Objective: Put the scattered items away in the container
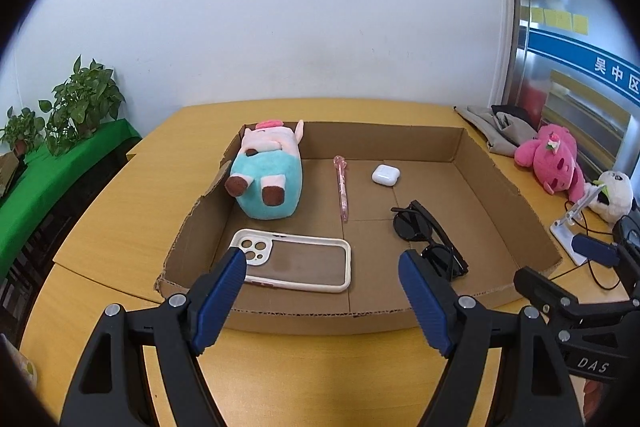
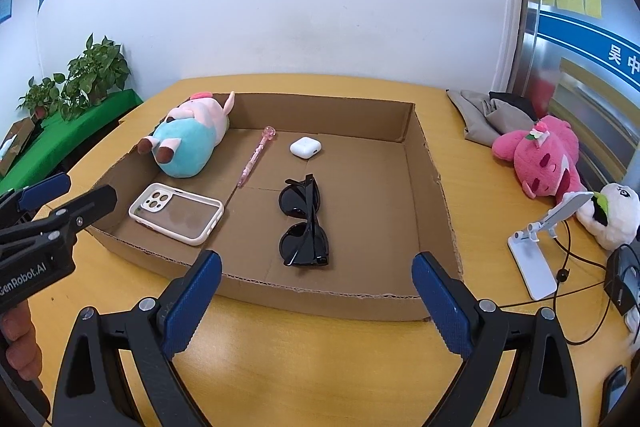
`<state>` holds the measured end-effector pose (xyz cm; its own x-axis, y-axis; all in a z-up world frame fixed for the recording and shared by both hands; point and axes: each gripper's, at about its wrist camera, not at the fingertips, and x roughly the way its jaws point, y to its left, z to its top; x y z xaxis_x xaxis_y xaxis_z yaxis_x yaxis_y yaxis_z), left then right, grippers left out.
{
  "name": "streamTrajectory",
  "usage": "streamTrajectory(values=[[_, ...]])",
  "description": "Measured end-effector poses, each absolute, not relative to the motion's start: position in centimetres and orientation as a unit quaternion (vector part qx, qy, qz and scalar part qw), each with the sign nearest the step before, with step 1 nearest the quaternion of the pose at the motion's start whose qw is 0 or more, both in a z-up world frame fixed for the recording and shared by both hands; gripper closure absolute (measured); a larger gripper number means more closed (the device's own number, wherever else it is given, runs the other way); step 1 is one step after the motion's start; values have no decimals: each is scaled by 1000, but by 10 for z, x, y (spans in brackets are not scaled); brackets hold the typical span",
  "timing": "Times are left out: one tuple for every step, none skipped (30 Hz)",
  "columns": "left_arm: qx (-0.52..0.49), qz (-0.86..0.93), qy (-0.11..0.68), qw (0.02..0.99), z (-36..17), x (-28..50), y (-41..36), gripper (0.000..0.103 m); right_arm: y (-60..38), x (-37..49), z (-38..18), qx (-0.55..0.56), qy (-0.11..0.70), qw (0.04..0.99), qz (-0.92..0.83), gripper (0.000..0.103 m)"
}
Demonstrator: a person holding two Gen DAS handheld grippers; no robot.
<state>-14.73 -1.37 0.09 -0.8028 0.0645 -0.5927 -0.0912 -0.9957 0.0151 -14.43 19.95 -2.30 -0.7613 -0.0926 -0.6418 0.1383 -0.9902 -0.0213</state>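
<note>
From your left wrist camera, the cardboard box already holds five things: the teal and pink plush toy in the far left corner, the pink pen beside it, the white earbud case, the folded black sunglasses and the phone case lying flat near the front wall. Your left gripper hangs over the front edge with its jaws spread wide, holding nothing and touching nothing.

From your right wrist camera, the same five things lie inside the box. Out on the table, a pink plush bear and a panda plush sit to the right; whether they belong to the job you cannot tell. The tidying looks almost or wholly done. Your right gripper is also spread wide and empty, just short of the front wall.
</note>
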Motion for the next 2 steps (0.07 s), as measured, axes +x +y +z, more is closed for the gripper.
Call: streamTrajectory(values=[[-313, 949, 27, 42, 0, -147, -12, 24, 200, -144, -23, 341, 33, 61, -938, 5], [-314, 948, 31, 42, -2, -146, -11, 24, 201, -144, -24, 341, 31, 61, -938, 5]])
